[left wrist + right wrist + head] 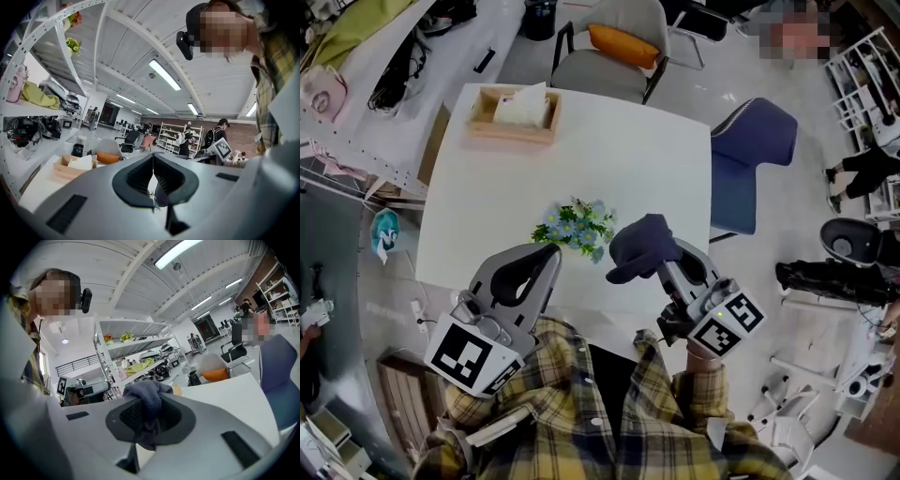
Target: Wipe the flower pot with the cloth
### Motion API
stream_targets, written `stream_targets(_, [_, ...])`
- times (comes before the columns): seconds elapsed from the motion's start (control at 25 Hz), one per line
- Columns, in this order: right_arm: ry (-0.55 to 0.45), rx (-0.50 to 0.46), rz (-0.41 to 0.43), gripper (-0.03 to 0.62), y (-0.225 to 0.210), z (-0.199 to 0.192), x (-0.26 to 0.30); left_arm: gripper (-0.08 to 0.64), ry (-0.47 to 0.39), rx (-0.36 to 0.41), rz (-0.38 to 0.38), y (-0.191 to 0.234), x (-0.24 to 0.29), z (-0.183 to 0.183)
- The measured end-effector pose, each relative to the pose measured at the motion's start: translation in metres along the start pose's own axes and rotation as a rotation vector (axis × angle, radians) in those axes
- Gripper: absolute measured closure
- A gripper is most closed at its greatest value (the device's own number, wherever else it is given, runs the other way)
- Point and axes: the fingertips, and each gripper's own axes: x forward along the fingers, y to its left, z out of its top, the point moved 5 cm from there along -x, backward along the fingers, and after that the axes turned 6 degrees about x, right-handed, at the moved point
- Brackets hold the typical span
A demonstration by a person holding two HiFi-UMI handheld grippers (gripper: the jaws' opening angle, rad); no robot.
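Table, white, fills the frame's middle. Lower left, the left gripper has jaws pressed together, empty; lower right, the right gripper pinches the dark cloth just right of the flower pot at centre.

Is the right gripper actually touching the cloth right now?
Touching. The right gripper view shows the cloth pinched between the jaws of the right gripper, bunched above them and hanging below.
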Motion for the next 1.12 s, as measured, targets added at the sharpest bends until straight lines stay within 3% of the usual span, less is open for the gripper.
stream_targets(0.28, [0.037,0.027,-0.053,0.571,-0.015,-0.019,0.006,0.549,0.065,-0.031,0.023,0.01,-0.007,-0.029])
stream_targets(0.48, [0.076,0.073,-0.097,0.571,-0.034,-0.042,0.01,0.544,0.119,-0.026,0.081,0.022,-0.017,-0.056])
stream_targets(0.8, [0.148,0.131,-0.133,0.571,-0.062,-0.082,0.032,0.416,0.188,-0.033,0.094,0.052,-0.025,-0.104])
stream_targets(1.0, [0.186,0.167,-0.135,0.571,-0.08,-0.105,0.045,0.294,0.268,0.017,0.014,0.051,-0.016,-0.142])
stream_targets(1.12, [0.213,0.183,-0.141,0.571,-0.086,-0.119,0.054,0.255,0.318,0.039,-0.018,0.053,-0.013,-0.166])
